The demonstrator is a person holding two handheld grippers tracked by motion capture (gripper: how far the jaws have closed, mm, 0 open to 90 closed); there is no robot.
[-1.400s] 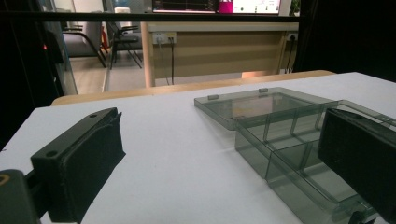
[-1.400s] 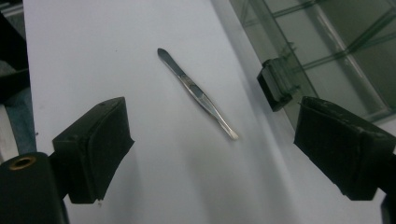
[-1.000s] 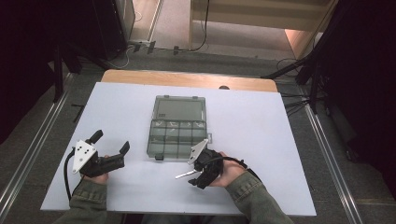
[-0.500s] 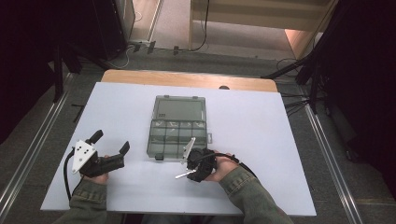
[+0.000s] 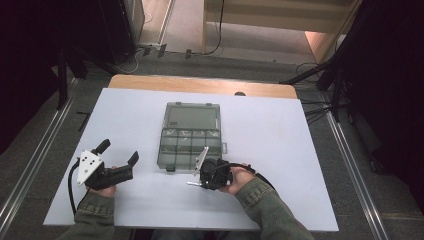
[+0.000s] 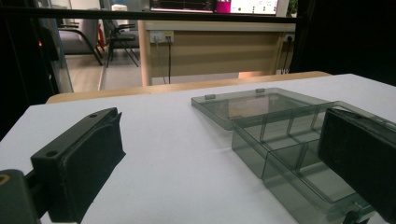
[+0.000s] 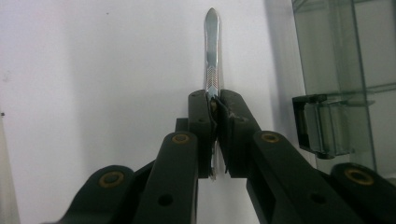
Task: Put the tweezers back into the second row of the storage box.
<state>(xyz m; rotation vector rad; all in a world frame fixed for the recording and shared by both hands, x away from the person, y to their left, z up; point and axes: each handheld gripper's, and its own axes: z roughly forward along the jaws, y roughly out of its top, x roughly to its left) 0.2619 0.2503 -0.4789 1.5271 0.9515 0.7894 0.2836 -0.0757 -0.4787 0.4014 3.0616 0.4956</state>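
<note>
Right gripper (image 7: 215, 105), lower centre of the frame: jaws just closed, pinching a metal scalpel handle (image 7: 211, 51) above the white table (image 5: 280, 130). Left gripper (image 5: 119, 156), lower left: spread wide, beside the clear box (image 5: 192, 135).

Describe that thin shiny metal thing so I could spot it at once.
Start at the white table and find the clear compartment box at its middle. Just in front of the box, the right gripper is shut on a slim silver tool. It is the one bright metal thing there, ridged and tapering to a point.
</note>
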